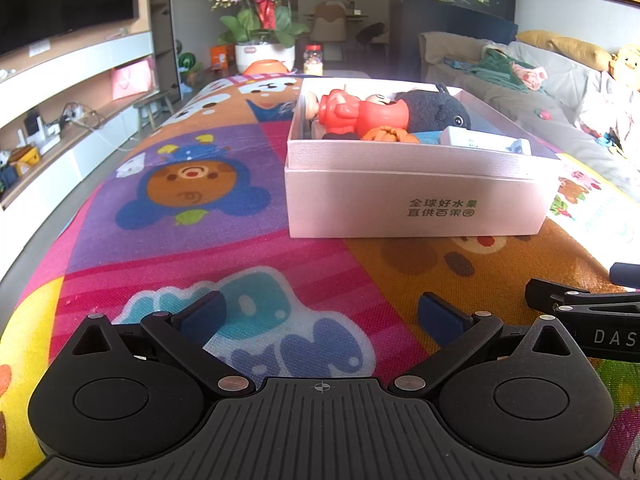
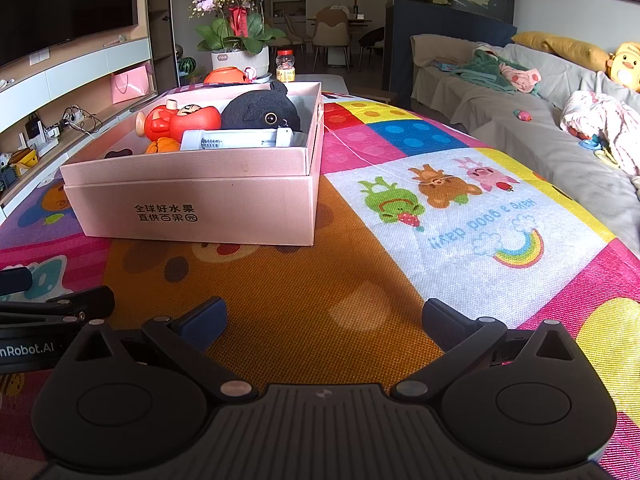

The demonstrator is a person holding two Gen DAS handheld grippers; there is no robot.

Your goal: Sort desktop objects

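A pink cardboard box stands on the colourful cartoon mat. Inside it lie a red figure toy, a black plush, a small orange piece and a white boxy item. My left gripper is open and empty, low over the mat short of the box. My right gripper is open and empty too, to the right of the left one and short of the box's right corner.
Beyond the box stand a potted orchid, an orange lidded pot and a jar. A grey sofa with clothes and toys runs along the right. A TV unit lines the left wall.
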